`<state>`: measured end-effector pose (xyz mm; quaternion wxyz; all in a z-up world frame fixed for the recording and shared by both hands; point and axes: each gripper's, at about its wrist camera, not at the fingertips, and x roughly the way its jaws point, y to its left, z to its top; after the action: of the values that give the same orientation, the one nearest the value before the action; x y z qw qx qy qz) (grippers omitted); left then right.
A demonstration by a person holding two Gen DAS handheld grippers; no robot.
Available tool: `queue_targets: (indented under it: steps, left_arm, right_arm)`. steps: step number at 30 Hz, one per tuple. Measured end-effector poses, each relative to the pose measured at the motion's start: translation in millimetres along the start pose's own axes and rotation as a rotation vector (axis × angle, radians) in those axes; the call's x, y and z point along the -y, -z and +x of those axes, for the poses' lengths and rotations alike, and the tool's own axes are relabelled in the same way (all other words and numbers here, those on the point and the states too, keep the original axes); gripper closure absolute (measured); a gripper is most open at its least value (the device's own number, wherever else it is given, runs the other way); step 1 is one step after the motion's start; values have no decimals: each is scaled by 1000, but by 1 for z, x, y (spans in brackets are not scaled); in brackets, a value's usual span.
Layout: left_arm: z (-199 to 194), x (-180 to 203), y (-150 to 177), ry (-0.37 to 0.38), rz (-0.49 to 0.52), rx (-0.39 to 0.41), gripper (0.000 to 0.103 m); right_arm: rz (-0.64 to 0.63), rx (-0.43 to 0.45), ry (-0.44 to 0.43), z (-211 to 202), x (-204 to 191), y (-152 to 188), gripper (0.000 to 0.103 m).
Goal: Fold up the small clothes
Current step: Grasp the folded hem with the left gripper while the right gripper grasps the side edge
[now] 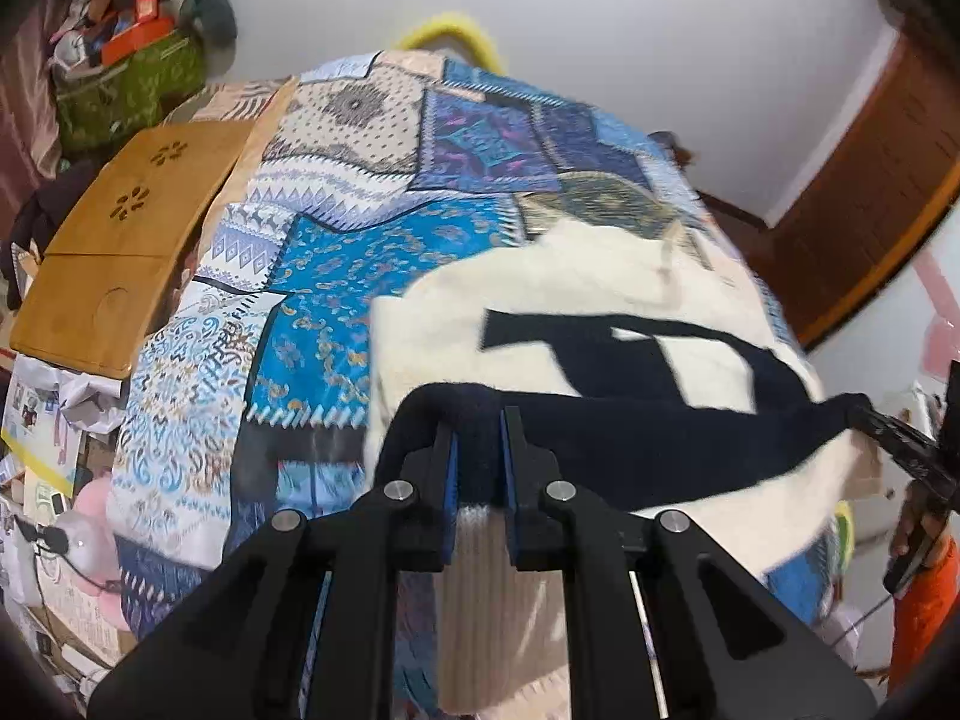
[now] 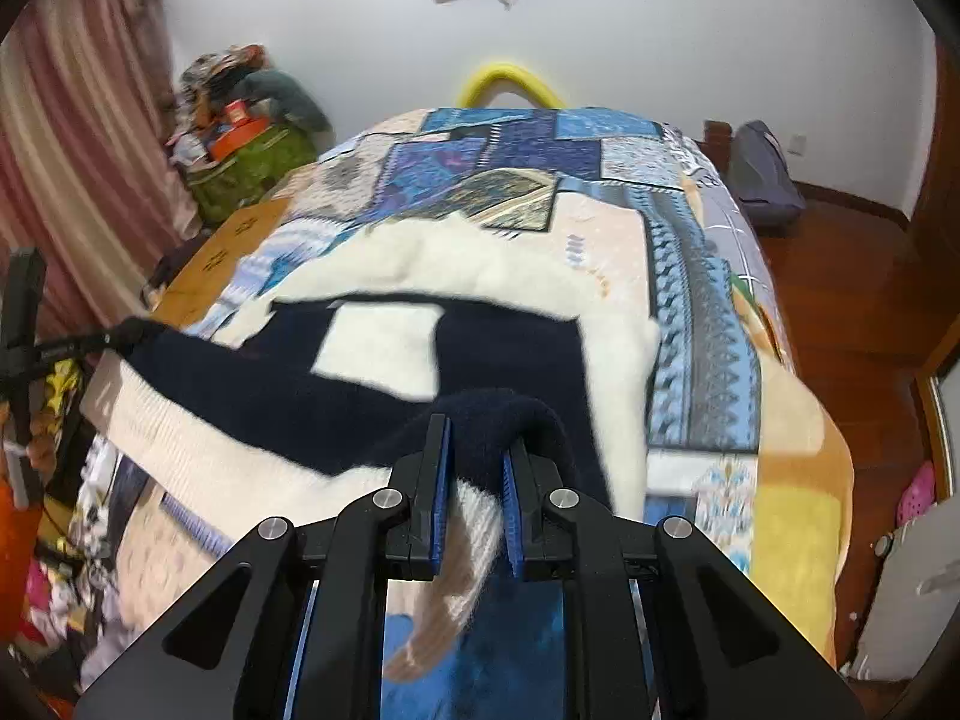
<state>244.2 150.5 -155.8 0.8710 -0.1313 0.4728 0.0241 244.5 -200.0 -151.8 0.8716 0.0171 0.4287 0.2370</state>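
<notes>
The left tool (image 1: 478, 450) is closed tight on the dark navy band of a cream sweater (image 1: 570, 294), the fabric bunched between its blue pads (image 1: 455, 468) with the ribbed cream hem hanging below. The right tool (image 2: 477, 456) is likewise clamped on the same navy band, a ribbed cream edge drooping between its fingers. Between the two tools the near edge of the sweater is lifted and stretched taut, while its far part lies flat on the patchwork bedspread (image 1: 336, 252) of the bed (image 2: 780, 528), cream with a large navy shape across it. The sweater sits toward the near end of the bed; the far half of the bedspread beyond it is open cloth. To the left a wooden tray (image 1: 126, 240) rests along the bed's edge. To the right the bed drops to bare wooden floor (image 2: 840, 300). At the far left corner a green bag (image 2: 252, 174) is heaped with clothes and an orange box (image 2: 237, 132), beside a striped curtain (image 2: 78, 138).
</notes>
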Motion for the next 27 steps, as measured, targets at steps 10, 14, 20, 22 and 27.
queue_targets:
  steps: [10, 14, 20, 22, 27]
  left_arm:
    - [83, -22, -5, -31, -1, -142, 86]
    - [67, -27, -9, -3, -5, -126, 81]
    - [20, -41, -10, -148, 10, 14, 42]
    - [13, -54, -3, -168, -6, 1, 42]
    - [12, -73, 32, -209, 4, -55, 42]
  right_arm:
    - [54, -99, 26, 60, 37, -19, 83]
    - [90, -104, -18, 51, 48, -22, 82]
    - [45, -22, 71, 15, 46, -23, 47]
    - [15, 15, 114, 1, 45, -18, 45]
    - [-35, -7, 169, -12, 44, 2, 45]
